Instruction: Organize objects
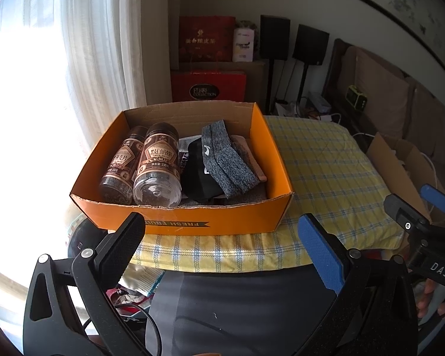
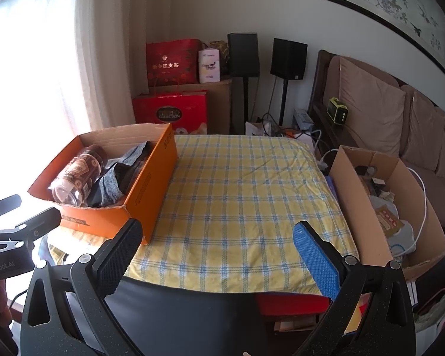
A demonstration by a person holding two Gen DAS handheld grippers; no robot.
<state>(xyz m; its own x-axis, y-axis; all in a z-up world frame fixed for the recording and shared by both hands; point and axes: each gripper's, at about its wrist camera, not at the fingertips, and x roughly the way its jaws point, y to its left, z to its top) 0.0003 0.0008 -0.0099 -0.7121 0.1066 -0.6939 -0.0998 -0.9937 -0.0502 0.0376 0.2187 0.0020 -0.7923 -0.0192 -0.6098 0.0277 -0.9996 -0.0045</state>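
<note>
Both tools hang back from the bed with nothing in them: the left gripper [image 1: 222, 237] has its jaws spread wide and empty, and the right gripper [image 2: 219, 246] likewise stands fully open over the yellow-and-blue checked cloth [image 2: 237, 195]. The orange cardboard box [image 1: 192, 222] sits on the cloth's left part and already holds two brown-labelled clear plastic jars [image 1: 157, 166] lying side by side, with a folded grey knit garment [image 1: 225, 160] over a black one beside them. My guess is the sorting is near done; any further pick should likely come from the open brown carton [image 2: 353, 195] at the right, approached from above. Legible writing: "FRESH FRUIT" upside down on the box front, "330" on a jar, "COLLECTION" on the red gift bag [image 1: 207, 86]
</note>
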